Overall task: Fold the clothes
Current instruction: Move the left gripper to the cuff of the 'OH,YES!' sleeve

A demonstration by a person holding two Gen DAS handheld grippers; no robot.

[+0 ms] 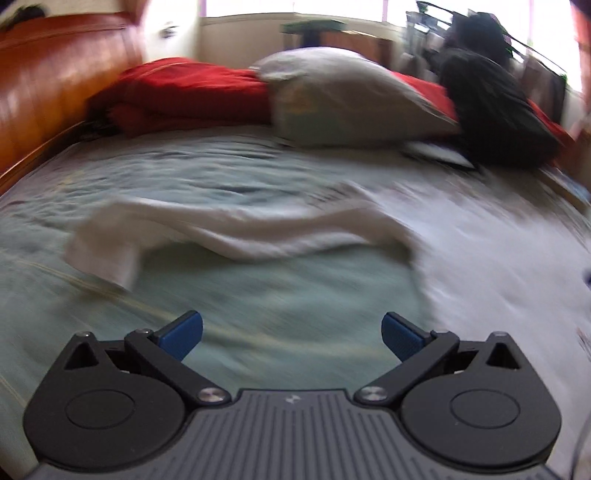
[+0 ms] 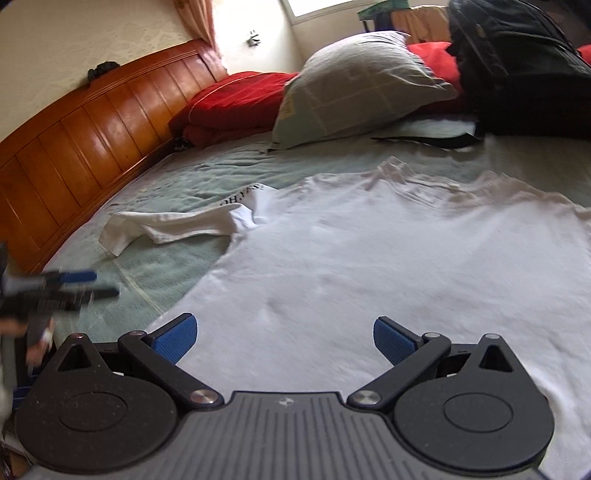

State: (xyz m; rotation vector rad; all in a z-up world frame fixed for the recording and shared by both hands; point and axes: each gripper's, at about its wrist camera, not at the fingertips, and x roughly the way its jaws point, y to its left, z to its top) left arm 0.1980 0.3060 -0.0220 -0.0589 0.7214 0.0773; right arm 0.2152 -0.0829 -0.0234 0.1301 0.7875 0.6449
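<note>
A white long-sleeved shirt (image 2: 388, 251) lies spread flat on the pale green bedsheet (image 2: 177, 173), its left sleeve (image 2: 170, 225) stretched out toward the headboard. The same sleeve (image 1: 229, 230) crosses the blurred left wrist view, with the shirt body (image 1: 498, 258) at the right. My left gripper (image 1: 291, 334) hovers open over bare sheet just short of the sleeve, nothing between its blue pads. It also shows, blurred, at the left edge of the right wrist view (image 2: 88, 284). My right gripper (image 2: 284, 338) is open above the shirt's lower hem, holding nothing.
A wooden headboard (image 2: 74, 147) runs along the left. Red bedding (image 2: 236, 103), a grey-green pillow (image 2: 362, 85) and a black backpack (image 2: 517, 66) sit at the far side of the bed. A bright window (image 1: 288, 7) is behind them.
</note>
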